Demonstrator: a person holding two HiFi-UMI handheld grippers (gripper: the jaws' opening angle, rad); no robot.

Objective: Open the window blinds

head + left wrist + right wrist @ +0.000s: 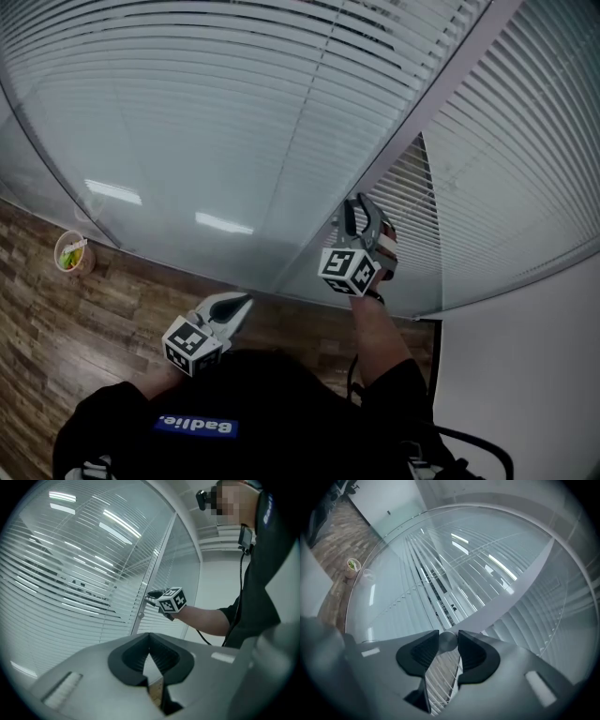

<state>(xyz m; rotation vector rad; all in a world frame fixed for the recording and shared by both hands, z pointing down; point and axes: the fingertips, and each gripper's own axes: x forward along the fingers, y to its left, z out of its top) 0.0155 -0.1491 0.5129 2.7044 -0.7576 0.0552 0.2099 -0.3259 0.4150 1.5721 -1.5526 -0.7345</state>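
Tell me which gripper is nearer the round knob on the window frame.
Right. The right gripper is clamped on the knob; the left gripper hangs lower and well apart from it, jaws together, empty.

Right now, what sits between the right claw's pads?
A small round grey knob on the white window frame, pinched by that claw; right gripper view shows it.

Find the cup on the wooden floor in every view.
Head view: cup at the left edge, on the floor.
Left gripper view: not in it.
Right gripper view: cup upper left, on the floor.
Shared landmark: the white frame post, in all three.
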